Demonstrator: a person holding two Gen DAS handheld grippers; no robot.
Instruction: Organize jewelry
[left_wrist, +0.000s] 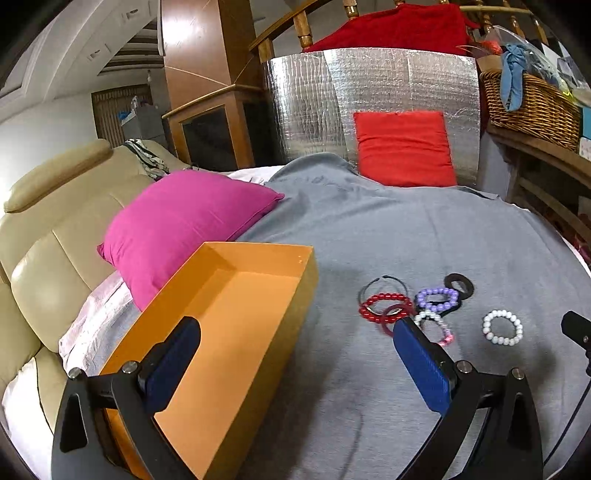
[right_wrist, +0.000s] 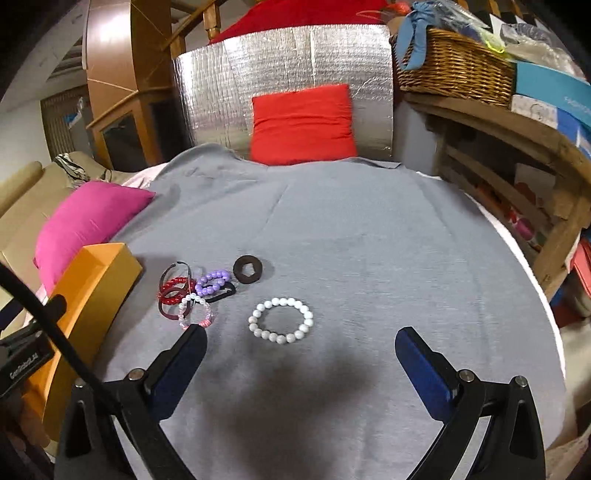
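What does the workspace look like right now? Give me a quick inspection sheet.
Surface: grey blanket, wrinkled.
Job's things: orange box open, nothing seen inside; white bead bracelet lies alone; bracelet pile tangled; black ring beside the pile.
Clutter: pink cushion, red cushion.
Grippers: left gripper open over the box edge; right gripper open near the white bracelet.
Cables: black cable at left.
Surroundings: wicker basket, beige sofa.

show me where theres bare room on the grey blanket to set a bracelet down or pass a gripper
Bare: the wide grey blanket between the white bead bracelet and the red cushion, and rightward toward the wooden shelf. Crowded: the tangled bracelet pile beside the orange box, with the black ring close by.
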